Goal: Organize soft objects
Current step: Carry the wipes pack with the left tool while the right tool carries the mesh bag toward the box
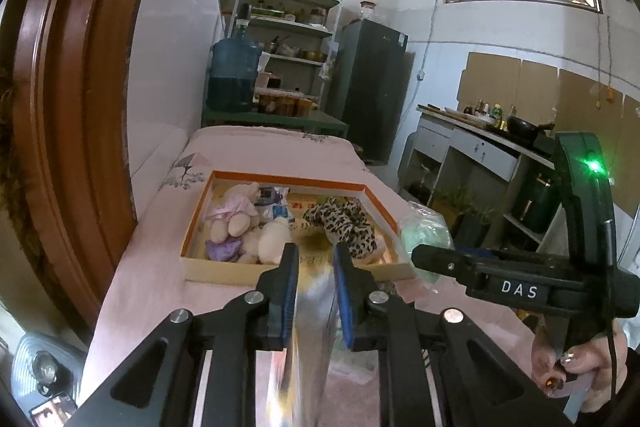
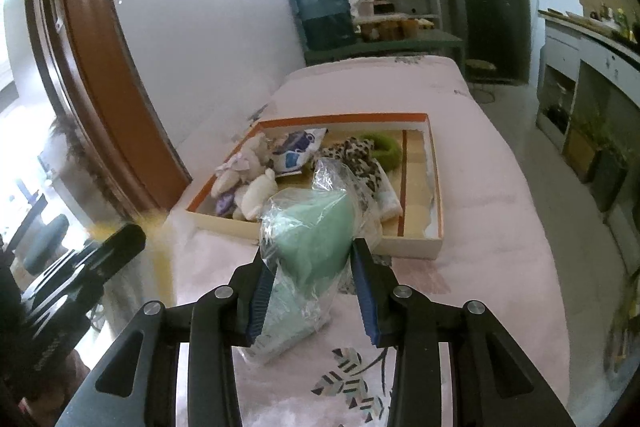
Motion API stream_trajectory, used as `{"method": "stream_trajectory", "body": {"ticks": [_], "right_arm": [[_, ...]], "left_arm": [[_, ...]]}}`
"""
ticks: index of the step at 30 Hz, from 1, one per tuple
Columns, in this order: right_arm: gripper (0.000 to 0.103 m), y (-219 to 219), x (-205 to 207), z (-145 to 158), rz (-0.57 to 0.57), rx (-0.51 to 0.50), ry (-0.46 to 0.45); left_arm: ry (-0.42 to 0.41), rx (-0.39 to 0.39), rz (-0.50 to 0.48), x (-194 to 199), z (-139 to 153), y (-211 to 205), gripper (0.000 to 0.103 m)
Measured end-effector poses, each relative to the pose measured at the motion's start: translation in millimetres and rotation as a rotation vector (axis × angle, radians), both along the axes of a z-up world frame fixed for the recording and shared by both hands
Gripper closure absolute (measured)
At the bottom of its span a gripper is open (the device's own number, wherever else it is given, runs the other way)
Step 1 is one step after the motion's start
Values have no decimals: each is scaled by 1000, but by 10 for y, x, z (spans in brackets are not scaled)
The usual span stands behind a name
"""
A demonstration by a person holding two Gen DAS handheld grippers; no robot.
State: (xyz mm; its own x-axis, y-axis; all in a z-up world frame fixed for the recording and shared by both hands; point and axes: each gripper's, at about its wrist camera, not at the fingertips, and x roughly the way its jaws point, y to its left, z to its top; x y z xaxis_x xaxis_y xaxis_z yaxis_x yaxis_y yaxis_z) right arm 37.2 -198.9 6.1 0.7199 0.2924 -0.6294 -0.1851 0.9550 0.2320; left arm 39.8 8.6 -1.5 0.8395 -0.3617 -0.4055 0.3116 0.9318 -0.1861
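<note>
A pink bed [image 2: 500, 187] is filling the kitchen; mid-frame, the box [image 2: 434, 187] is holding plush toys [image 2: 256, 183]. The right hand-held gripper [image 2: 312, 291] is pinching a bagged green cloth [image 2: 320, 231]; the left hand-held gripper [image 1: 316, 291] is clamping a silvery pack [image 1: 312, 311] at lower centre.

Bed [image 2: 500, 227] with pink cover, leaf print at lower centre of right wrist view. Orange-rimmed shallow box [image 2: 434, 187] lies directly on it, mid-frame; soft toys and fabrics sit inside the box.
</note>
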Motion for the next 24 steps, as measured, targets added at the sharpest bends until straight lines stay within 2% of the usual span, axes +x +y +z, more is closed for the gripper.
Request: {"method": "stream_trajectory", "body": {"ticks": [5, 9, 14, 19, 20, 21, 22, 24], "right_arm": [[64, 1, 55, 8, 6, 5, -6], [64, -2, 70, 2, 5, 5, -1], [64, -24, 72, -51, 1, 16, 15], [64, -43, 67, -113, 6, 33, 29], [64, -48, 65, -127, 6, 38, 33], [64, -51, 57, -145, 7, 44, 37], [64, -56, 53, -156, 7, 47, 40], [64, -69, 40, -177, 9, 50, 45]], "left_arm": [[-7, 14, -9, 64, 47, -36, 90], [17, -30, 7, 104, 32, 102, 91], [39, -46, 32, 98, 1, 250, 94], [121, -53, -30, 82, -116, 182, 92], [132, -30, -38, 58, -152, 116, 89], [139, 9, -45, 21, -198, 27, 79], [135, 55, -50, -36, -243, -63, 63], [104, 158, -68, -186, -328, -293, 44]]}}
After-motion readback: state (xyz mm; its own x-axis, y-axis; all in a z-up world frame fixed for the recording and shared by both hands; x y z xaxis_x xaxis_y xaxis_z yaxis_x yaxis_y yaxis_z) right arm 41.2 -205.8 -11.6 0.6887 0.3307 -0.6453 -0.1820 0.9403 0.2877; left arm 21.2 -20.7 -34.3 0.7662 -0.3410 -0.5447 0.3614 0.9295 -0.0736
